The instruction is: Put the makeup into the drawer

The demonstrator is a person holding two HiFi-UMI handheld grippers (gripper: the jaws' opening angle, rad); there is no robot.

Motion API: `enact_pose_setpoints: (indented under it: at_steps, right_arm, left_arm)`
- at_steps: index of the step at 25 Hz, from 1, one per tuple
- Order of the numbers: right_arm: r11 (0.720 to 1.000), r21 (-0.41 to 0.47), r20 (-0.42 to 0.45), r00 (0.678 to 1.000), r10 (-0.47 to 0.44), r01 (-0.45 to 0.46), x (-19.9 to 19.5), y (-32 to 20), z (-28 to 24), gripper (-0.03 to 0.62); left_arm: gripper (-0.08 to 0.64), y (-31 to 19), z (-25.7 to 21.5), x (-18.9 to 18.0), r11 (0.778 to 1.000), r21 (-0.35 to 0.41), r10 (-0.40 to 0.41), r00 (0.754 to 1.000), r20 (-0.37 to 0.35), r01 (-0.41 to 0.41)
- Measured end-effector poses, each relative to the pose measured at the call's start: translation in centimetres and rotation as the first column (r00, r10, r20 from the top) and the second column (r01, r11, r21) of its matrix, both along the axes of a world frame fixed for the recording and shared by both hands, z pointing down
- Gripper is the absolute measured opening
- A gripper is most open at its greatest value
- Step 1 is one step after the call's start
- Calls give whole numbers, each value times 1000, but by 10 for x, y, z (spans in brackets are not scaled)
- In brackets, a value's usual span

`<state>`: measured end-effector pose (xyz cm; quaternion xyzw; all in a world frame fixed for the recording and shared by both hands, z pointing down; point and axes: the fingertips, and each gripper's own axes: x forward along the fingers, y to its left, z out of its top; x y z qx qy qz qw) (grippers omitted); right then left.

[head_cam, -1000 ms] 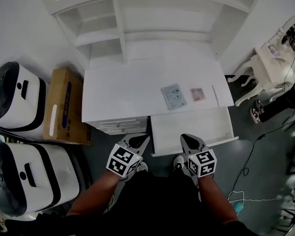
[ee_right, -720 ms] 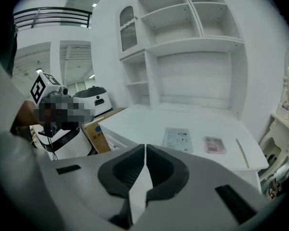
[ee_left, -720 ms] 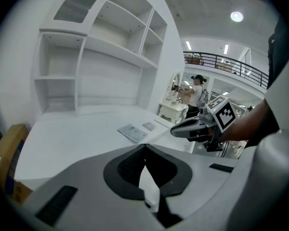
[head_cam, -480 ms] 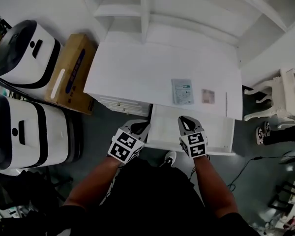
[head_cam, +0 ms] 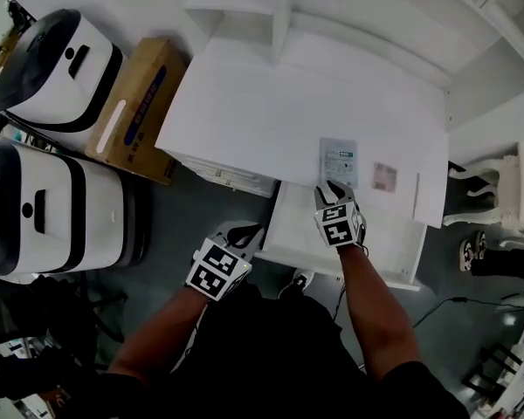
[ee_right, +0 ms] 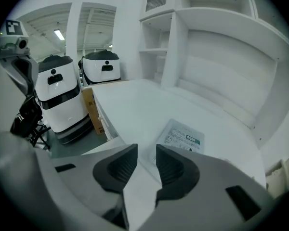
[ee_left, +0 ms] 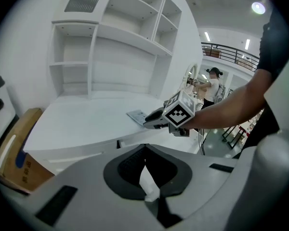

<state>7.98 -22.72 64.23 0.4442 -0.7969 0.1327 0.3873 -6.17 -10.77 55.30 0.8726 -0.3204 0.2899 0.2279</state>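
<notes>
packet (head_cam: 338, 161) print too small to read, drawer (head_cam: 391, 246) part hidden by R gripper (head_cam: 335, 190)

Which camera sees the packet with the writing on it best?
The right gripper view: the packet lies close, just beyond the fingers, print showing. The head view shows it small on the desk; the left gripper view only a corner.

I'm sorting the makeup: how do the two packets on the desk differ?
The white packet is larger than the pink packet. The white packet shows print with a green patch; the pink packet is pinkish, its detail too small to tell. Both lie flat on the desk, apart, by the open drawer.
</notes>
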Motion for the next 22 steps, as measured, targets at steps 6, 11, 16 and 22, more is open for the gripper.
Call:
enact_pose_setpoints:
  at_steps: [6, 11, 16, 22]
  right_arm:
    - [1000, -17, -66, 998, 7, -8, 4, -13, 18, 110]
    - [998, -52, -72, 997, 19, -23, 12, -14, 30, 110]
    - [996, -85, -7, 1000, 5, -6, 10, -13, 33, 90]
    - [990, -123, 105, 991, 85, -72, 10, -16, 31, 35]
  left_arm:
    - [5, -8, -1, -13, 999, -7, -35, 999, 8, 35]
    - [5, -12, -3, -16, 999, -7, -34, 999, 9, 35]
    - [5, -12, 1, -19, 999, -31, -30, 999, 14, 31]
    - [5, -13, 3, -20, 999, -37, -26, 999, 19, 27]
